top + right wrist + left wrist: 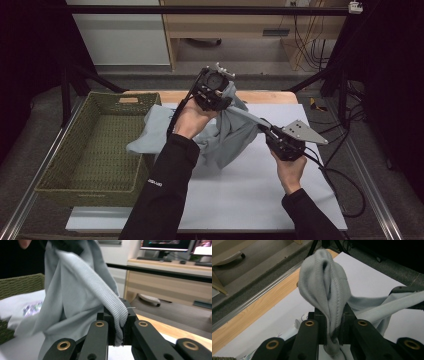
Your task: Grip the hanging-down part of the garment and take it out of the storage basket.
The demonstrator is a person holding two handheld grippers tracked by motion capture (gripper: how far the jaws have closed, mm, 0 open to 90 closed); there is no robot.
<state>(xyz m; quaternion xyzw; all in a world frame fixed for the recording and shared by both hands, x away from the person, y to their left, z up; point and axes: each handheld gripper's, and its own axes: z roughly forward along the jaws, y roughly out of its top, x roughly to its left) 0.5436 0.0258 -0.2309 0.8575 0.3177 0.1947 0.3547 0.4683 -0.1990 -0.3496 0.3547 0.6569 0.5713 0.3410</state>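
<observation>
A light grey garment hangs between both grippers above the white table cover, its lower part draped over the basket's near corner. My left gripper is raised at the back and shut on a ribbed fold of the garment. My right gripper is lower and to the right, shut on the ribbed hem, which stretches taut toward the left gripper. In the right gripper view a printed patch shows on the cloth at the left.
A green woven basket stands at the left of the table, with part of the garment lying over its right rim. The wooden table edge runs along the back. Cables trail off the table's right side.
</observation>
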